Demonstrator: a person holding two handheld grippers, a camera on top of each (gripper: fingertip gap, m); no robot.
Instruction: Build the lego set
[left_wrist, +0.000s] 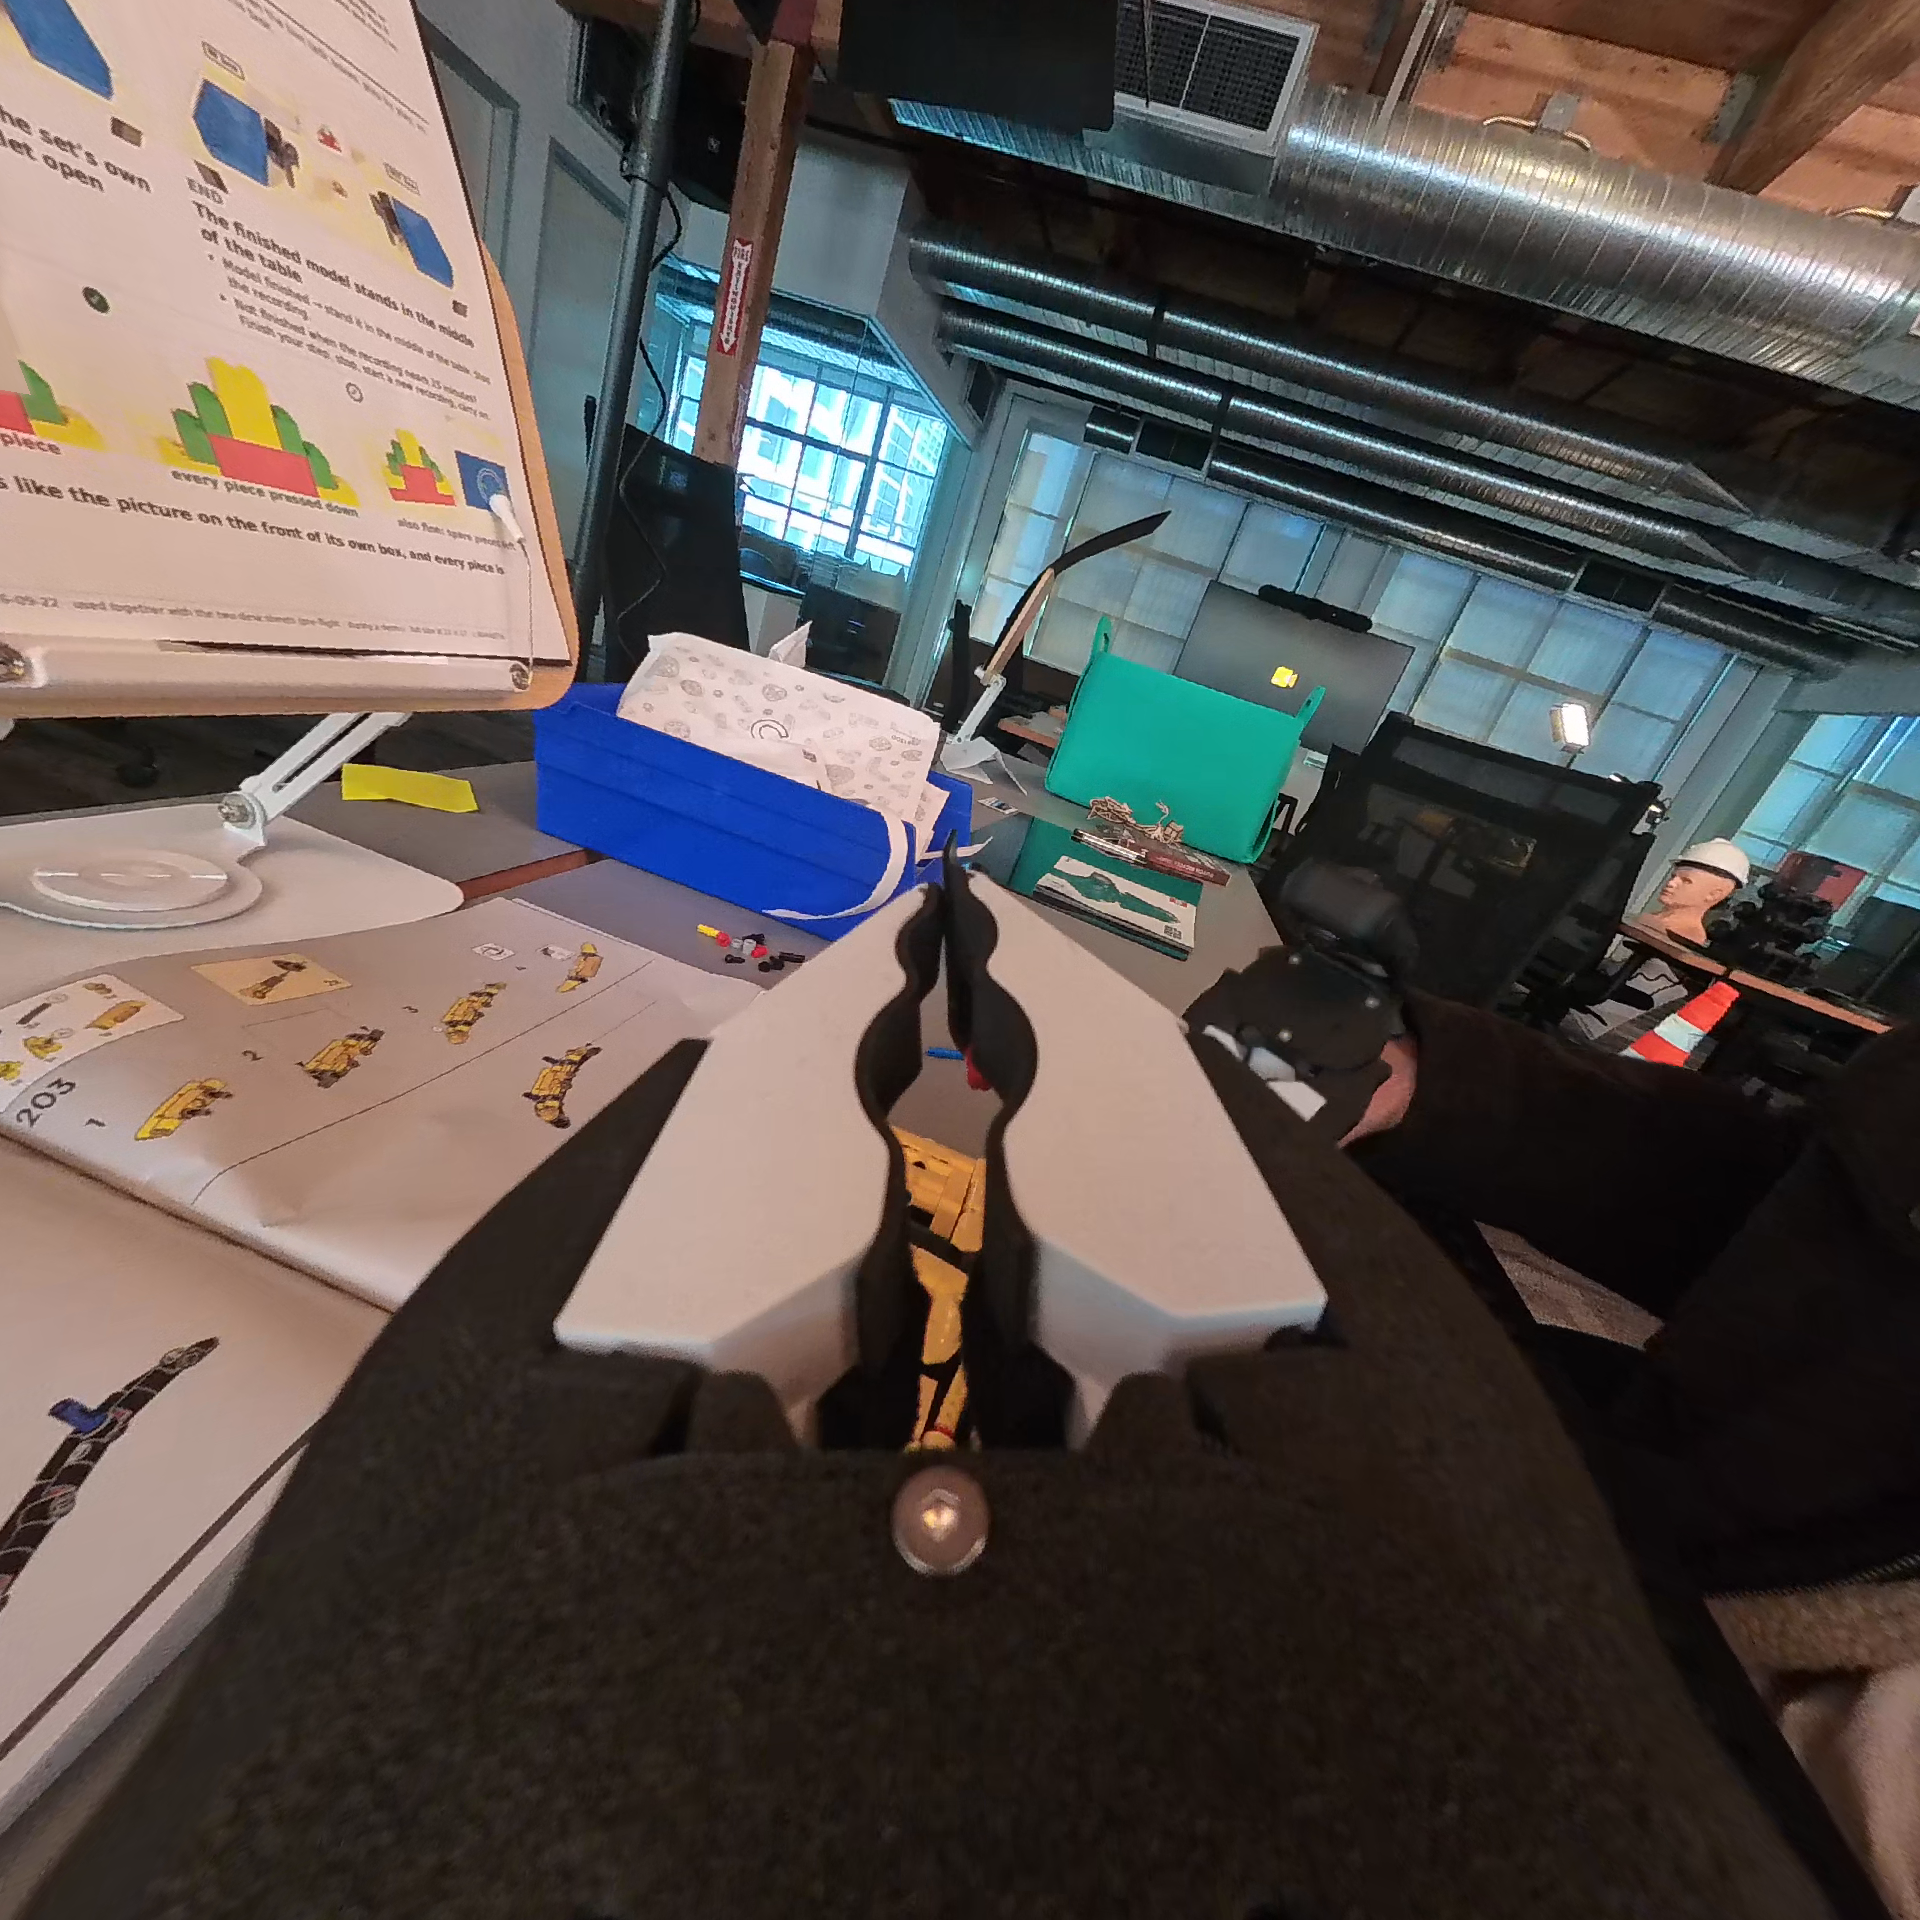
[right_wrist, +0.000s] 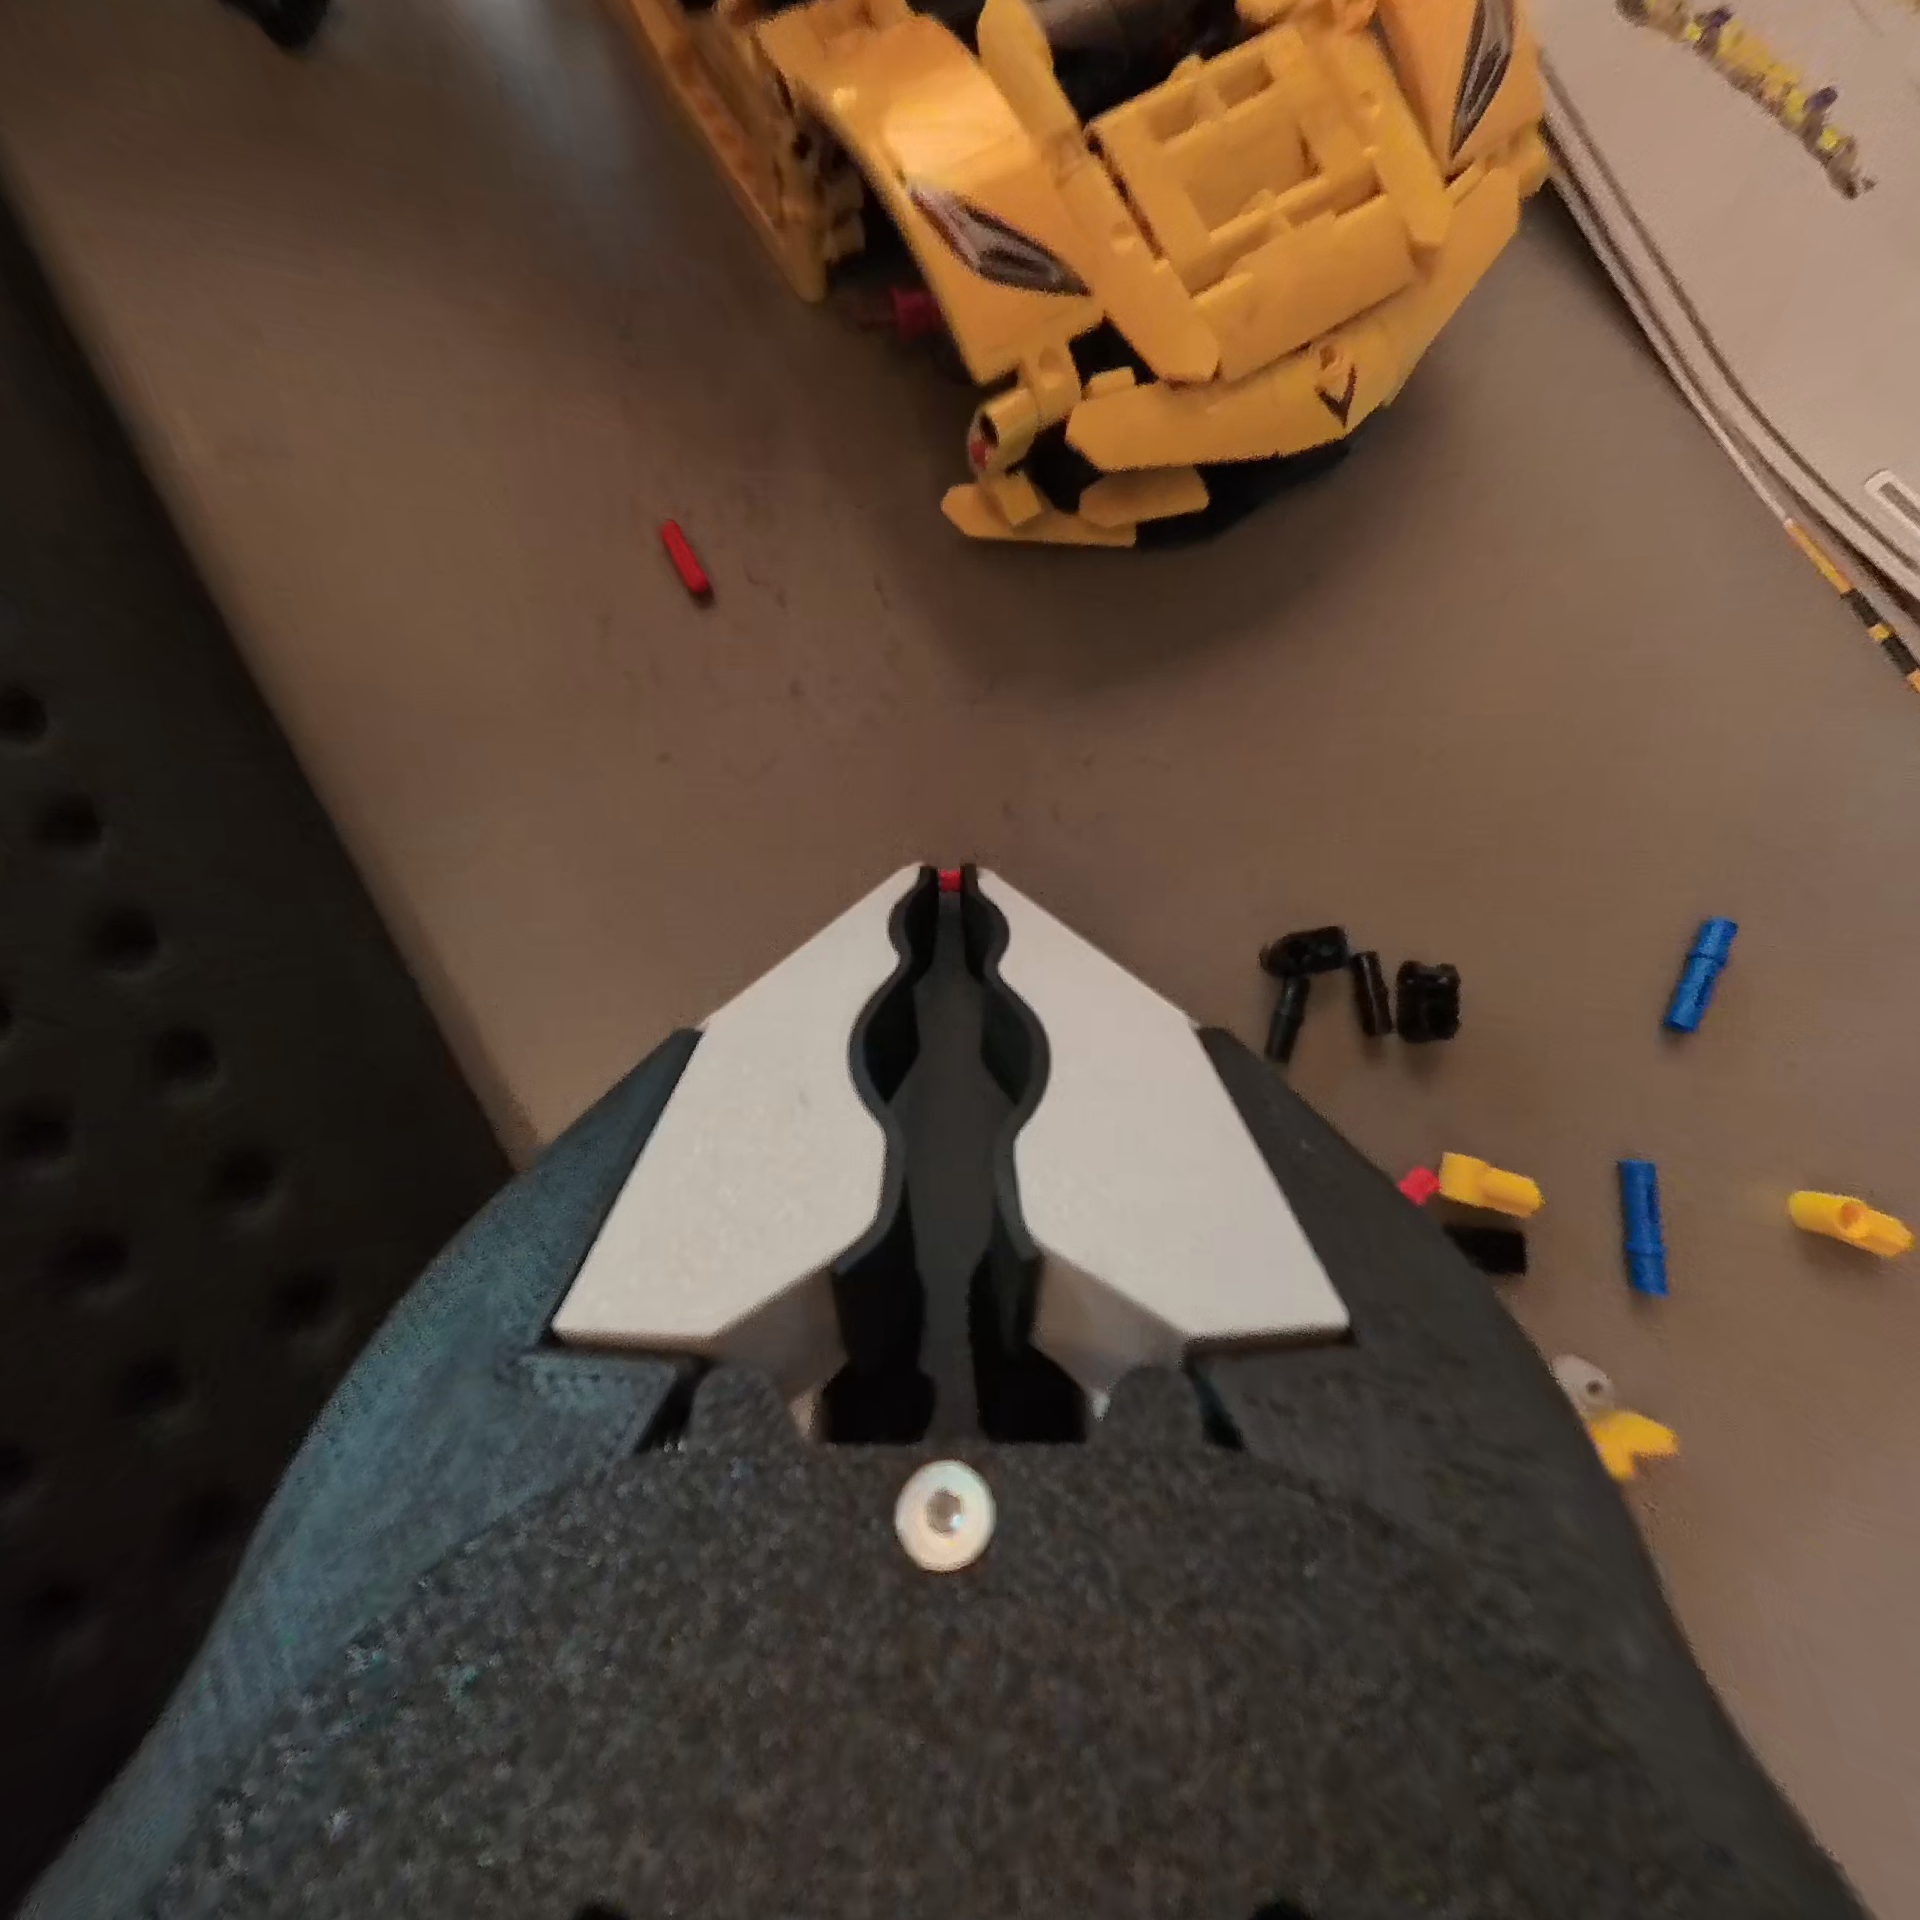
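Left wrist view: grey table (left_wrist: 582, 847), blue bin (left_wrist: 717, 821), ceiling ducts (left_wrist: 1558, 223).

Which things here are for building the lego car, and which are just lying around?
For the build:
yellow car model
small red piece pinched in the right tool
loose red pin
blue pins
instruction booklet

Just lying about:
blue bin
green bag
yellow tape
traffic cone
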